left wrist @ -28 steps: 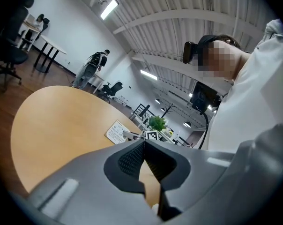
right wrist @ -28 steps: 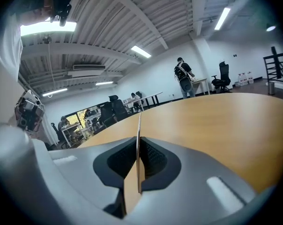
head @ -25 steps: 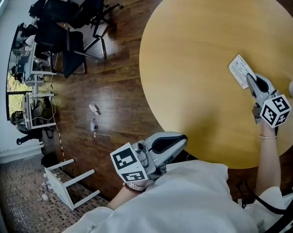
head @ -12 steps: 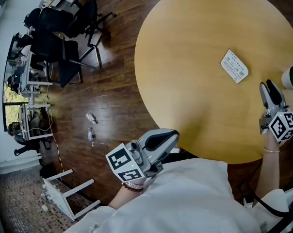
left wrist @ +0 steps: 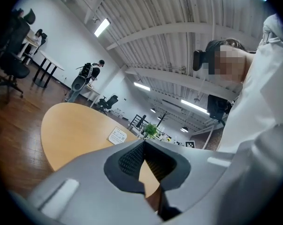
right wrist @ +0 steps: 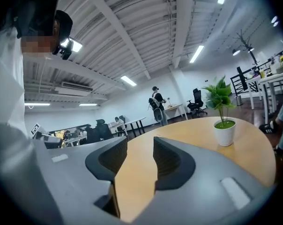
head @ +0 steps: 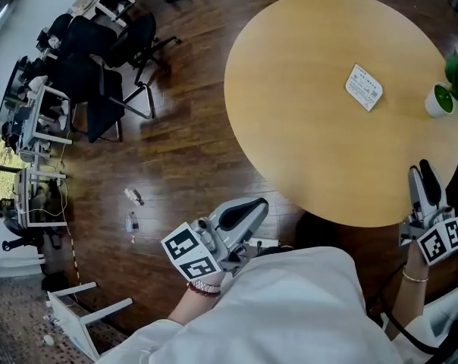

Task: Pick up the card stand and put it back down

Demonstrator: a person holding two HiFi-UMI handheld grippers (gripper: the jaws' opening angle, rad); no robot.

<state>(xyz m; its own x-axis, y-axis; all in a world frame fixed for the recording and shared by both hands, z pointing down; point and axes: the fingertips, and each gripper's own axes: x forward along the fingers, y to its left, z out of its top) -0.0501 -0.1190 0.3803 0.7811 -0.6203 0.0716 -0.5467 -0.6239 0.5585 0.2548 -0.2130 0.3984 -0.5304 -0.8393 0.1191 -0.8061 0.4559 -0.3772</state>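
White rectangular card stand [head: 364, 87] resting on the round yellow wooden table [head: 305, 142], upper right of the head view, long axis running upper left to lower right. The right gripper [head: 428, 188] — jaws just opened, spread, nothing between them — lies below it at the table's edge, nearer than the left gripper [head: 243, 212] at lower centre, whose jaws are pressed together.
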